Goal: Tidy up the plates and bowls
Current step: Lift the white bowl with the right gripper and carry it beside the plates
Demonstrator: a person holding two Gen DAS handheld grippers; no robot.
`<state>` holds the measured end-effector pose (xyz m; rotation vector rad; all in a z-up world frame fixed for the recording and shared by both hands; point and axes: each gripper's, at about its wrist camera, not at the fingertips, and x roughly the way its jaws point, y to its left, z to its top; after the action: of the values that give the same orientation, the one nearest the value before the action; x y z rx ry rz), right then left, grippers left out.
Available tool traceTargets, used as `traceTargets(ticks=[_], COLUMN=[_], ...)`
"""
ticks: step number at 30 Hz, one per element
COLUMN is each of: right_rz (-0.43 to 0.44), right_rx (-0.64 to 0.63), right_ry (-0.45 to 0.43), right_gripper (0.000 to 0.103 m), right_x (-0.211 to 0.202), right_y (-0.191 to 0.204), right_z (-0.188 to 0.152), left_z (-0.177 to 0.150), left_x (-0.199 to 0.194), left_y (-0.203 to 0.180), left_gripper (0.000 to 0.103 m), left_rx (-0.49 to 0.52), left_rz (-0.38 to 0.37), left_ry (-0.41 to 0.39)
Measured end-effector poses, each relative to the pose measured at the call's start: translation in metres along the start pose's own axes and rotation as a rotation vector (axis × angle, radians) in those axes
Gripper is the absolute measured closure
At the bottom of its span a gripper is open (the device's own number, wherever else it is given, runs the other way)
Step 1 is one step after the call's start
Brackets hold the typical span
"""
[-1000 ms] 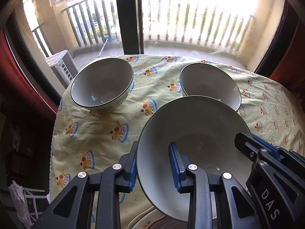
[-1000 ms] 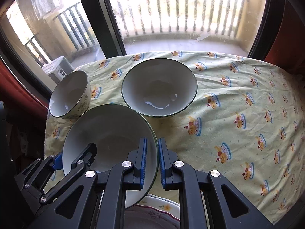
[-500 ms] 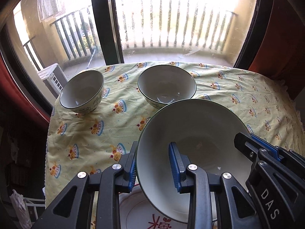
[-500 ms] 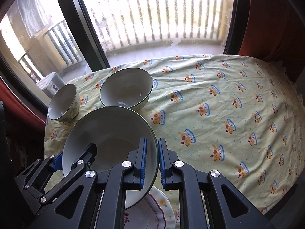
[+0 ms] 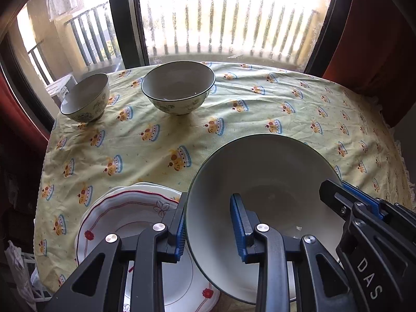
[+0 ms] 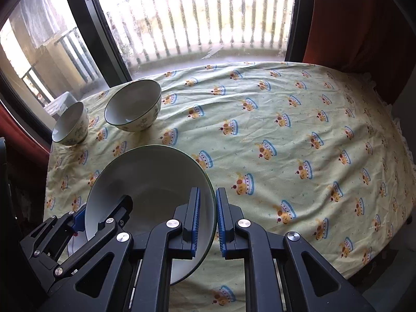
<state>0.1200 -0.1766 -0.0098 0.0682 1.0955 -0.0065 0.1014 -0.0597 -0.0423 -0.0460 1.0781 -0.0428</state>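
Pale ceramic makes up all three bowls in view. The large bowl (image 5: 262,182), white inside with a dark green rim, is carried above the counter (image 5: 260,109) by both tools at once. The left tool (image 5: 209,228) is clenched on the bowl's near-left rim, one blue pad outside the wall and one inside. The right tool (image 6: 206,218) is clenched on the opposite rim in the same way, its two pads pinching the thin edge. In the left wrist view the bowl hangs partly over the stack of plates (image 5: 124,215) at the near edge of the counter; the top plate is white with a red scalloped line and small red flowers, and at least two plate rims show, though the exact count cannot be told.

Two smaller bowls stand upright on the far left of the counter, close to the window. The medium bowl (image 5: 178,88) sits to the right of the small bowl (image 5: 85,97), near it but not touching. One yellow cloth printed with cake motifs covers the whole counter.
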Motion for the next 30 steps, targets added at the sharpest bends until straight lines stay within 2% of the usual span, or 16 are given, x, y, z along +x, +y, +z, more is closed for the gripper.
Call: traceTargets(ticks=[15, 22, 26, 30], right_rz=[0.016, 0.038, 0.042, 0.065], right_rx=[-0.079, -0.130, -0.166, -0.176], right_ry=[0.078, 0.124, 0.121, 0.132], right_gripper=[0.087, 0.088, 0.088, 0.086], right_x=[0.019, 0.033, 0.034, 0.035], right_y=[-0.064, -0.075, -0.076, -0.078], right_z=[-0.025, -0.033, -0.036, -0.035], left_z=[-0.036, -0.048, -0.052, -0.053], left_x=[0.023, 0.031, 0.030, 0.029], left_y=[-0.054, -0.064, -0.067, -0.069], left_gripper=[0.073, 0.074, 0.073, 0.065], left_rx=[-0.076, -0.109, -0.127, -0.140], left_rz=[0.028, 0.064, 0.082, 0.073], left_ry=[0.071, 0.083, 0.084, 0.082])
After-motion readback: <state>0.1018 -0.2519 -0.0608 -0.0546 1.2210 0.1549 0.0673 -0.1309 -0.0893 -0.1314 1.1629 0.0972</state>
